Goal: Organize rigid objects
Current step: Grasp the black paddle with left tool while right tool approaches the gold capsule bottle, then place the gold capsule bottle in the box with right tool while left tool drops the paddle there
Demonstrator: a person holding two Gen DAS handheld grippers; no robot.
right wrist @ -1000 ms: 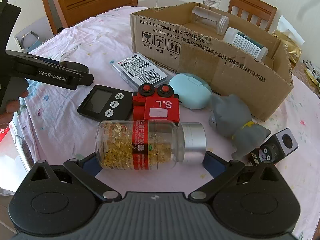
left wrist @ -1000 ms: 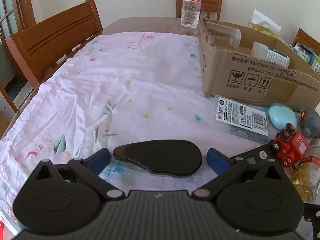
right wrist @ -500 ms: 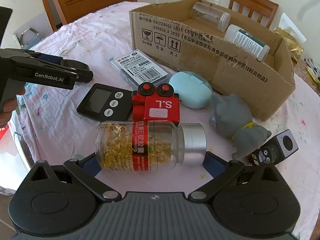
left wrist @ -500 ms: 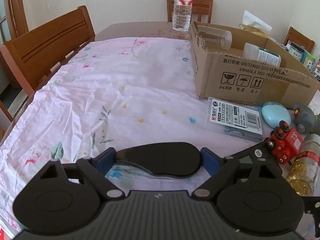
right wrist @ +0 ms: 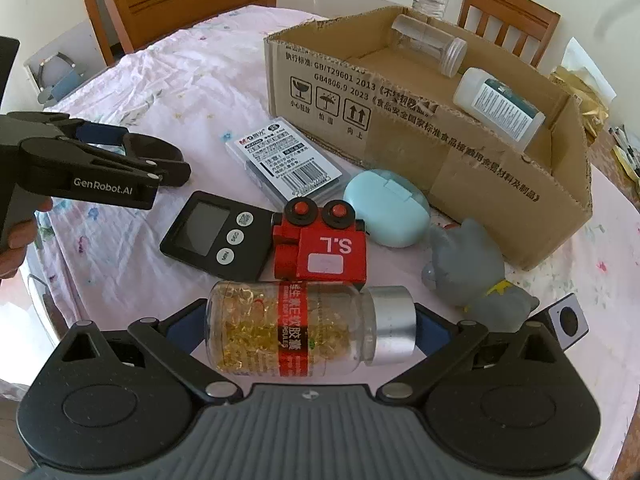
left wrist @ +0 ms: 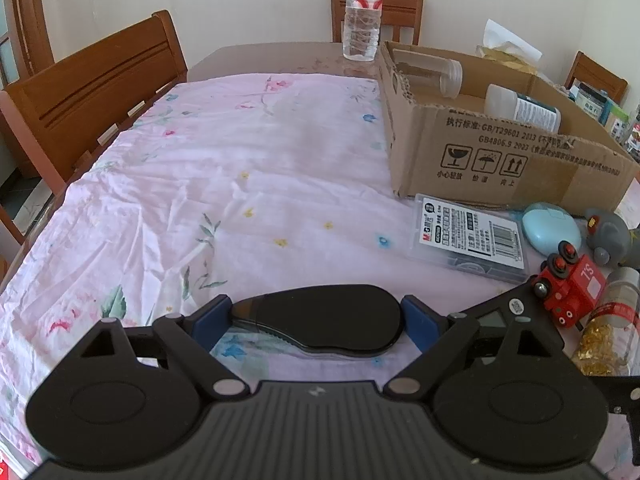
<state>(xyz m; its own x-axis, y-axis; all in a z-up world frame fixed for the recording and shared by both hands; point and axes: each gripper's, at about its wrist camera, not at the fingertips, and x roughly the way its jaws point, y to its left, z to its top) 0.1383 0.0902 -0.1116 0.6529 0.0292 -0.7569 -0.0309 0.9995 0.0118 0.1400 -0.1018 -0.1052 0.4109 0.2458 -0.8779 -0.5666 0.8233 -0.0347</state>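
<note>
Fingers of the left gripper point(left wrist: 316, 322) pinch a flat, hard, slick black case point(left wrist: 320, 320) end to end; the right gripper point(right wrist: 308, 328) stands spread around a bottle point(right wrist: 296, 330).

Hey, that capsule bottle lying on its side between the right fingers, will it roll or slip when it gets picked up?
The capsule bottle lies on its side and is round, so it would probably roll if nudged. Its clear wall and metallic cap look smooth, possibly slippery. It looks roughly half full of loose capsules, so the weight may shift.
</note>
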